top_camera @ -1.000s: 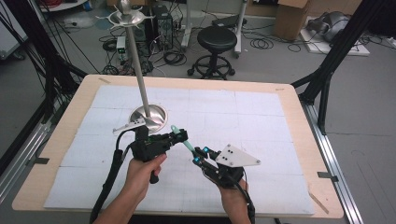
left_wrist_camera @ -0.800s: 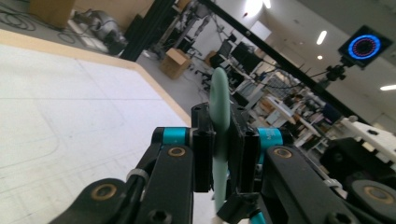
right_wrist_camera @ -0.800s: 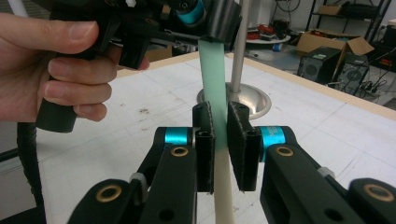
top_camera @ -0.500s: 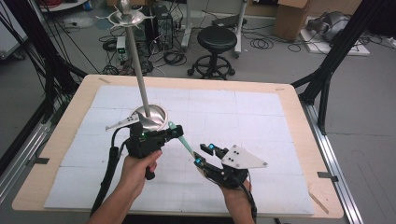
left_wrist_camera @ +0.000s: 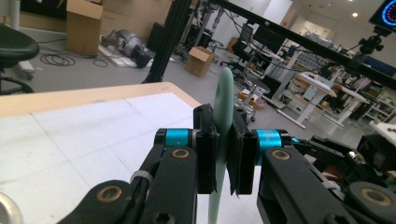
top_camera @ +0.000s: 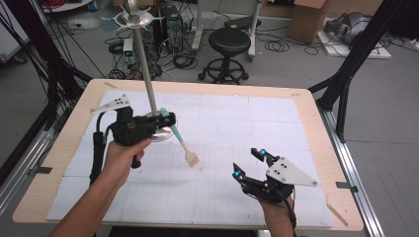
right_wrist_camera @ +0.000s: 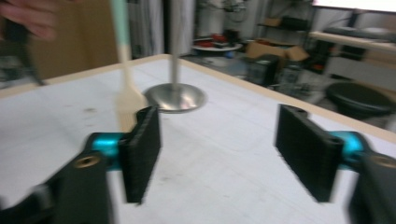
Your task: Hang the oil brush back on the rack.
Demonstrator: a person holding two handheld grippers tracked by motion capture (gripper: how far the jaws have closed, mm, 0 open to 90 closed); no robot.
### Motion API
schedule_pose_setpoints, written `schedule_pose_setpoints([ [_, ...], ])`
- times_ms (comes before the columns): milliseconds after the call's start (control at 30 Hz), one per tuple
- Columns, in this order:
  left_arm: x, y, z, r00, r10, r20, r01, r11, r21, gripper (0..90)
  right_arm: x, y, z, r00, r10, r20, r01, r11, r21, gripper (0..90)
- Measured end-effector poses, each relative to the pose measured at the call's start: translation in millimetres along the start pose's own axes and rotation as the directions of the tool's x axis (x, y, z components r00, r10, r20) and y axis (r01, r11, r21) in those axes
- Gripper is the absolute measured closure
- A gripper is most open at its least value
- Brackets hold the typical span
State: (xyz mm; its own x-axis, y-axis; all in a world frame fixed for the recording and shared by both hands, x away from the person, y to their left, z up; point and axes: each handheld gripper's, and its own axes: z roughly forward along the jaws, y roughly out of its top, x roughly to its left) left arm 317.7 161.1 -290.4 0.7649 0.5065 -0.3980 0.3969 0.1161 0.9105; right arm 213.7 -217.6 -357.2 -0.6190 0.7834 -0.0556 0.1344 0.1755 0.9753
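The spatula (top_camera: 181, 143) hangs in the air above the table (top_camera: 316, 128), its wooden blade down, just beside the stand (top_camera: 143, 64). The left gripper (top_camera: 165, 120) is clamped on its green handle. The right gripper (top_camera: 249, 163), well apart, has just been opening; nothing is between its wide jaws.

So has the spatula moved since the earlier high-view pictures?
Yes. The spatula, clamped in the left tongs, has shifted left toward the stand's metal pole. It now hangs free of the right tongs, whose jaws have just been opening with nothing between them.
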Motion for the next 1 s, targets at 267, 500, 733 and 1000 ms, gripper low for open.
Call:
schedule_pose_setpoints([
  [267, 3.0, 47.4, -0.6, 0.9967, 0.080, -0.015, -0.080, 0.9955, 0.051, 82.9, -11.2, -7.5, -5.1, 0.9996, 0.017, 0.022, -0.017, 1.000, 0.009, 26.2],
  [500, 0.9, 81.0, 2.0, 0.9880, 0.154, -0.011, -0.153, 0.9857, 0.070, 82.9, -14.4, -9.6, -8.6, 0.9992, -0.002, 0.039, 0.001, 1.000, 0.017, 25.2],
  [733, 2.8, 104.3, 4.7, 0.9793, 0.202, -0.005, -0.201, 0.9754, 0.091, 82.9, -20.6, -12.9, -11.1, 0.9986, 0.005, 0.052, -0.006, 1.000, 0.014, 22.7],
  [1000, 8.9, 136.3, 4.5, 0.9744, 0.221, -0.039, -0.217, 0.9724, 0.085, 82.9, -22.2, -15.1, -9.5, 0.9991, 0.003, 0.043, -0.004, 1.000, 0.020, 22.7],
])
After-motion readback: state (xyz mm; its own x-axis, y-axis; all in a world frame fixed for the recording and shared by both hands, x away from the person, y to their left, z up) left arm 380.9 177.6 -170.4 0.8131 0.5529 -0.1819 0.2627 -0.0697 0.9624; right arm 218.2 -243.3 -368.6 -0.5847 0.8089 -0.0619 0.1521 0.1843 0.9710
